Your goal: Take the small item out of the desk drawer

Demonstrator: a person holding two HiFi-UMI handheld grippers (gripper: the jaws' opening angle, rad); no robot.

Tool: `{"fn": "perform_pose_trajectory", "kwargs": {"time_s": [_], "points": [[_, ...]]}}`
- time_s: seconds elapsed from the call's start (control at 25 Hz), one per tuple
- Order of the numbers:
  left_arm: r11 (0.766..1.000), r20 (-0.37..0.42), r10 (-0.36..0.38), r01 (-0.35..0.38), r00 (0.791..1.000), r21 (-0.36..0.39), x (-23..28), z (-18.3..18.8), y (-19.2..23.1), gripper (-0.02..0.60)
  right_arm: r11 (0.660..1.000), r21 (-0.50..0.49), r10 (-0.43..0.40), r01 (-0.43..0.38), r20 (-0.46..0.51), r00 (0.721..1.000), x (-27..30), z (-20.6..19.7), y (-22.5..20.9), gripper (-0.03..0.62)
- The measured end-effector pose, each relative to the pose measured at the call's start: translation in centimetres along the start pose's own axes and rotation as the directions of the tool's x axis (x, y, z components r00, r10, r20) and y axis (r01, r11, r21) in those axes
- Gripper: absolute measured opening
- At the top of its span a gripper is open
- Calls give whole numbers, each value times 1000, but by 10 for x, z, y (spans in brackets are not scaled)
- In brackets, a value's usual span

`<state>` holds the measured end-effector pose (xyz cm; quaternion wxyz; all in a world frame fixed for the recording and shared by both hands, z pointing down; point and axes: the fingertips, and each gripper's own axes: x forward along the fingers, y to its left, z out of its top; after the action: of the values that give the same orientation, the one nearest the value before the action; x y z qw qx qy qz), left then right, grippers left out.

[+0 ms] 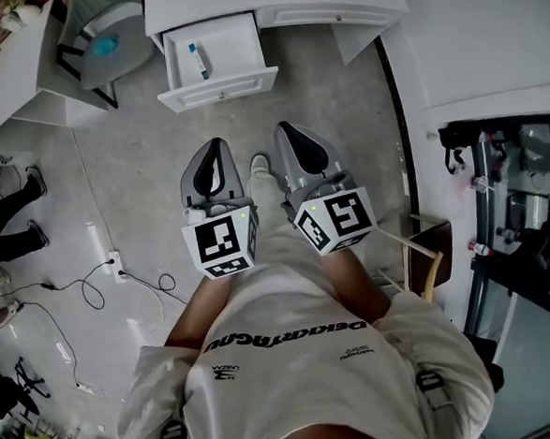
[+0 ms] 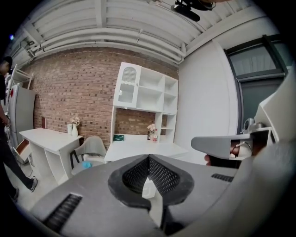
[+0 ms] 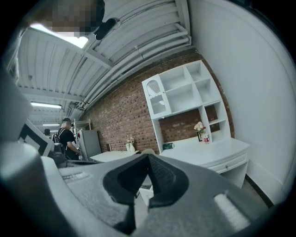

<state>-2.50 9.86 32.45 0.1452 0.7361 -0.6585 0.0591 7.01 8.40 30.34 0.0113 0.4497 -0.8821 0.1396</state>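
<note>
Both the left claw and right claw are clenched empty, well short of the open drawer. Inside it, by its left wall, lies the item, too small to identify.

1. Right gripper: jaws meet at the tips, nothing between them.
2. Beyond: white desk, shelf unit on it, against brick wall.
3. Far left: person standing.

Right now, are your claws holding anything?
Nothing. The grey left claw and grey right claw are both shut and empty; the small white-and-blue tube lies in the open white desk drawer, untouched.
</note>
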Motion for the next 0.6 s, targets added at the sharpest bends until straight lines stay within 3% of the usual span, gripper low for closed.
{"fn": "perform_pose_trajectory", "kwargs": {"time_s": [0.6], "points": [[998,-119,60,-61,991,2,194,9,46,-2,999,28,47,-45,-68,997,173,11,-101,0]]}}
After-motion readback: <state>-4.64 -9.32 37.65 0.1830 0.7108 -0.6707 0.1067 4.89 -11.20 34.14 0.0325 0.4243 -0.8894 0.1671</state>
